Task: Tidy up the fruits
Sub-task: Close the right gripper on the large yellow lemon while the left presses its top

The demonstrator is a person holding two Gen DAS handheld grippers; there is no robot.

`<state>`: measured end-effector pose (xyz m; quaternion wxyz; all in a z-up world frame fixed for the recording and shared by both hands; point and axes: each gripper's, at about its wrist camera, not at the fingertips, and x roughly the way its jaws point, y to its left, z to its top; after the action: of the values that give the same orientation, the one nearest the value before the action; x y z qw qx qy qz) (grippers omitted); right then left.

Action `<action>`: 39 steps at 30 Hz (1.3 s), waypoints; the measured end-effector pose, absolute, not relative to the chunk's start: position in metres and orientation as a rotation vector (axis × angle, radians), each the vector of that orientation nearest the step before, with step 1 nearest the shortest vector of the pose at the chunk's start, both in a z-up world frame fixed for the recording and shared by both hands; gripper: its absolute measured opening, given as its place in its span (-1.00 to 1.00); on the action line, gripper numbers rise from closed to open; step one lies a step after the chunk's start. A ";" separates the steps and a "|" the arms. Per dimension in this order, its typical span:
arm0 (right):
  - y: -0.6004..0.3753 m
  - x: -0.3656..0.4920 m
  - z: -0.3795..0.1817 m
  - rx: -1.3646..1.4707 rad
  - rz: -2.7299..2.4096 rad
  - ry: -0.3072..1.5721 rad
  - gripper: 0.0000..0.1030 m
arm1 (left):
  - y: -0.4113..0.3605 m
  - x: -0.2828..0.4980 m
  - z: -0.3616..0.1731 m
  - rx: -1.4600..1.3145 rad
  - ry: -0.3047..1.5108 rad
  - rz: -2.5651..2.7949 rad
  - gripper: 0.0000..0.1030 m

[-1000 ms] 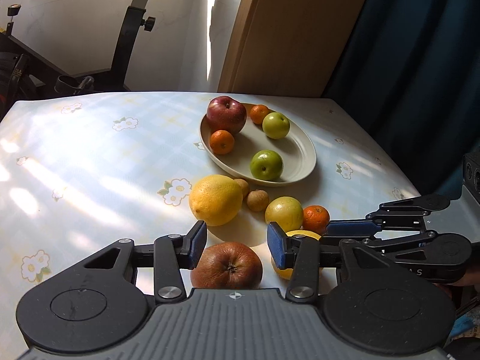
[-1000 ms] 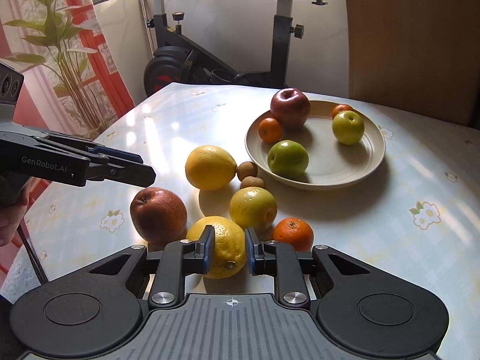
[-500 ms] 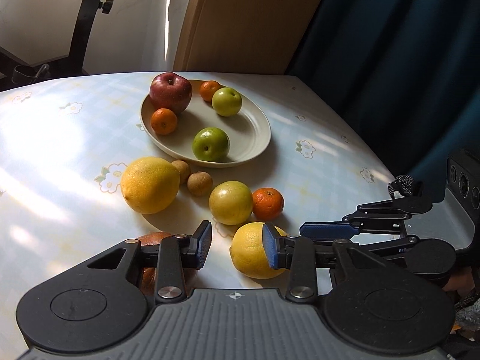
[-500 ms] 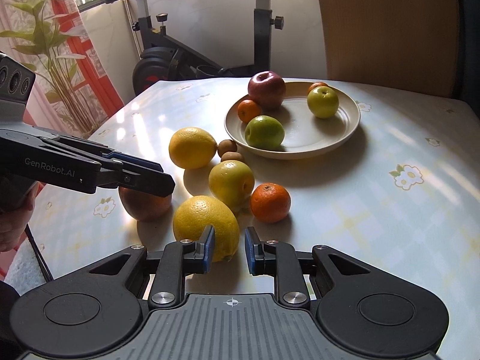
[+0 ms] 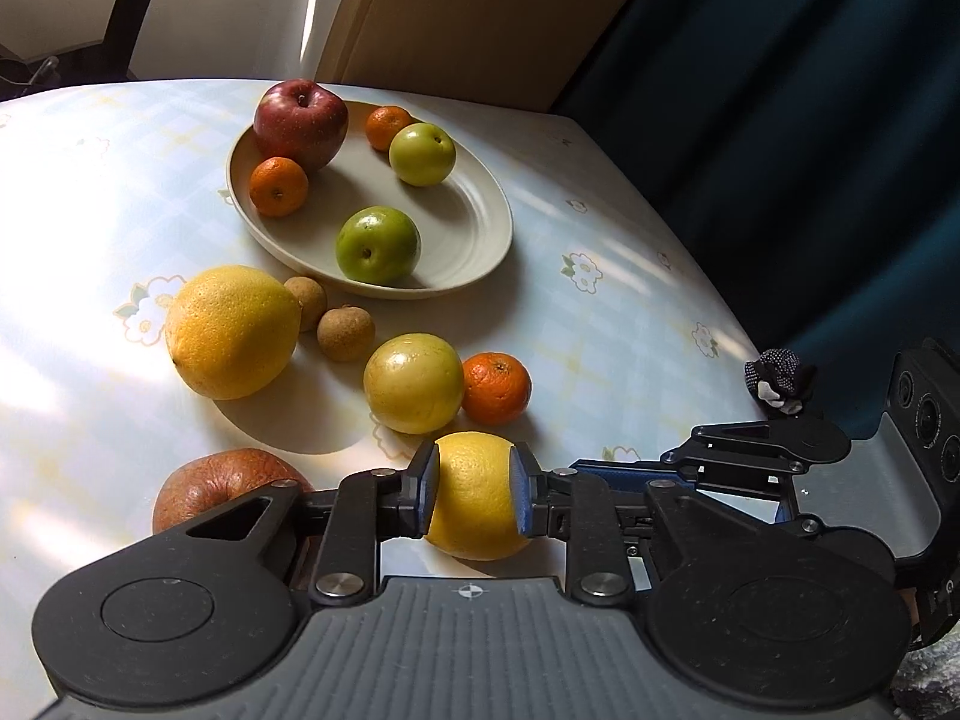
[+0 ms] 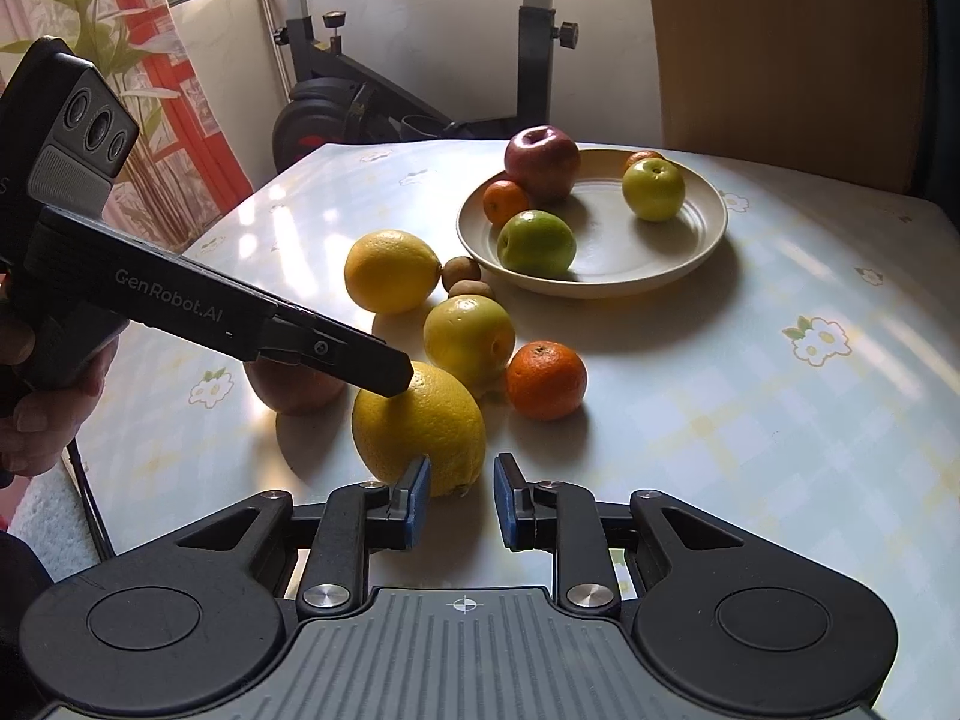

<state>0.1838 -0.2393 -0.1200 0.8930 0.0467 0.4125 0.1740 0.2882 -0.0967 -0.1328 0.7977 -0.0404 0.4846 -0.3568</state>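
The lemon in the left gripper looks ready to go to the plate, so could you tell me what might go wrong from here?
1. The lemon is round and the left gripper pinches it only at its sides; it may slip out when lifted.
2. The yellow-green apple and the mandarin sit close in front; a low path could send them rolling.
3. The plate already holds five fruits, so the lemon could knock the green apple.

A home: exercise bike (image 6: 420, 60), floral tablecloth (image 6: 780, 372), curtain (image 5: 810, 90).
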 end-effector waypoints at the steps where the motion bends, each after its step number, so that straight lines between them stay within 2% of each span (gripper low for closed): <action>1: -0.238 0.184 -0.121 0.088 0.370 0.865 -0.43 | -0.097 0.288 -0.133 -0.085 1.038 -0.766 -0.48; 7: -0.230 0.191 -0.132 0.050 0.397 0.891 -0.36 | -0.098 0.289 -0.133 -0.098 1.034 -0.758 -0.48; 14: -0.224 0.202 -0.140 0.023 0.441 0.895 -0.18 | -0.094 0.291 -0.135 -0.127 1.043 -0.755 -0.48; 22: -0.219 0.206 -0.144 0.009 0.453 0.859 -0.10 | -0.094 0.290 -0.134 -0.124 1.040 -0.752 -0.47; 34: -0.231 0.203 -0.114 0.099 0.462 0.746 -0.18 | -0.094 0.289 -0.115 -0.114 0.995 -0.757 -0.48; 39: -0.227 0.212 -0.109 0.053 0.483 0.771 -0.21 | -0.097 0.295 -0.118 -0.099 0.999 -0.752 -0.46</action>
<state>0.2120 -0.2267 -0.1089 0.8980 0.0256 0.3721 0.2332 0.2948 -0.0969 -0.1179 0.8097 -0.0461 0.4673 -0.3520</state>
